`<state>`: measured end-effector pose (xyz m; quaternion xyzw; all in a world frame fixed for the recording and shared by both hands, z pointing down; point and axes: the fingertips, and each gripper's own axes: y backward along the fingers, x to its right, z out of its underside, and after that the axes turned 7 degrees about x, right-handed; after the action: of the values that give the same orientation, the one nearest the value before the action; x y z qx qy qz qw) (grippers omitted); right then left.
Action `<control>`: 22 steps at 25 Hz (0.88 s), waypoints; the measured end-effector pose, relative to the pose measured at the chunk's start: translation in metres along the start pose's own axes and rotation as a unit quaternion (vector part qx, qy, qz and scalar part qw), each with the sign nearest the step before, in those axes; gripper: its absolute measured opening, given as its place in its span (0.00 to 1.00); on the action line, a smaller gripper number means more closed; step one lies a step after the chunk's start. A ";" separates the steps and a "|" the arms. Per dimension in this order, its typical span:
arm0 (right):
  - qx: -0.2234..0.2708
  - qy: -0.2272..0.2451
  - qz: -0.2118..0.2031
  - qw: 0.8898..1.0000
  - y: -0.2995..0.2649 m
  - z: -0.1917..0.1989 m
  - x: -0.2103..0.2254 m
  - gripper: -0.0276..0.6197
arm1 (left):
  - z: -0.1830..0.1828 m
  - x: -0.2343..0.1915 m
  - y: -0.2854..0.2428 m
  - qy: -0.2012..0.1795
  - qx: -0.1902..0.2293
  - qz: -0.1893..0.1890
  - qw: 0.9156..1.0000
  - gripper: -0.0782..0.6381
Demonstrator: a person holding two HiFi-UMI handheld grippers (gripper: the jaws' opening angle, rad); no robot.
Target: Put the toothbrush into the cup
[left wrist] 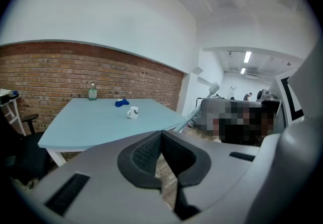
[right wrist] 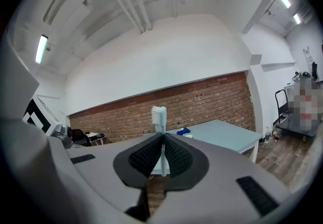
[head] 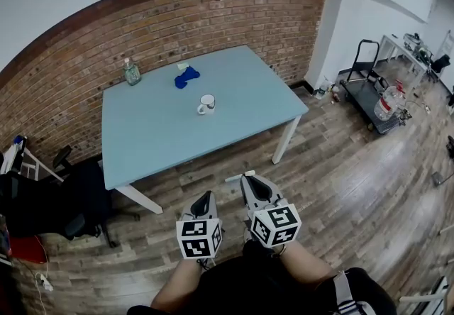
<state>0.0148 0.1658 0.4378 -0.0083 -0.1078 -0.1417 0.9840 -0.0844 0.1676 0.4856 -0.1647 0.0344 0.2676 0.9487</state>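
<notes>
– Where's the toothbrush?
– In the right gripper. Its jaws are closed on the handle, and the bristle head sticks out past the tips.
– And the left gripper?
– Its jaws are pressed together with nothing between them.
– Where's the cup?
– Upright on the table, right of the middle and well apart from both grippers. They are side by side, near, over the floor.
– Anything else on the table?
– A blue thing beyond the cup, and a bottle at the far left edge.
</notes>
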 end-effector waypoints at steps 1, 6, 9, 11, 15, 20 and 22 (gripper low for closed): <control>0.001 0.000 -0.001 1.000 -0.008 -0.003 0.006 0.09 | -0.004 -0.001 -0.009 0.000 0.000 -0.001 1.000 0.12; 0.005 0.000 -0.008 1.000 -0.044 -0.018 0.039 0.09 | -0.023 -0.003 -0.054 -0.001 -0.002 -0.009 1.000 0.12; 0.001 0.000 -0.013 1.000 -0.064 -0.024 0.062 0.09 | -0.034 0.000 -0.080 -0.001 -0.001 -0.017 1.000 0.12; 0.001 -0.002 -0.017 1.000 -0.076 -0.029 0.077 0.09 | -0.042 0.004 -0.097 -0.001 0.000 -0.021 1.000 0.12; -0.002 -0.004 -0.033 0.999 -0.102 -0.036 0.104 0.09 | -0.056 0.008 -0.131 0.000 0.004 -0.033 0.999 0.12; -0.009 -0.004 -0.042 0.999 -0.133 -0.041 0.139 0.09 | -0.070 0.013 -0.174 0.002 0.005 -0.046 0.999 0.12; -0.010 -0.005 -0.044 0.999 -0.143 -0.043 0.151 0.09 | -0.076 0.015 -0.188 0.003 0.007 -0.051 0.999 0.12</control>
<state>0.1255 -0.0151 0.4261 -0.0146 -0.1117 -0.1859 0.9761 0.0278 -0.0005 0.4667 -0.1607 0.0301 0.2180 0.9621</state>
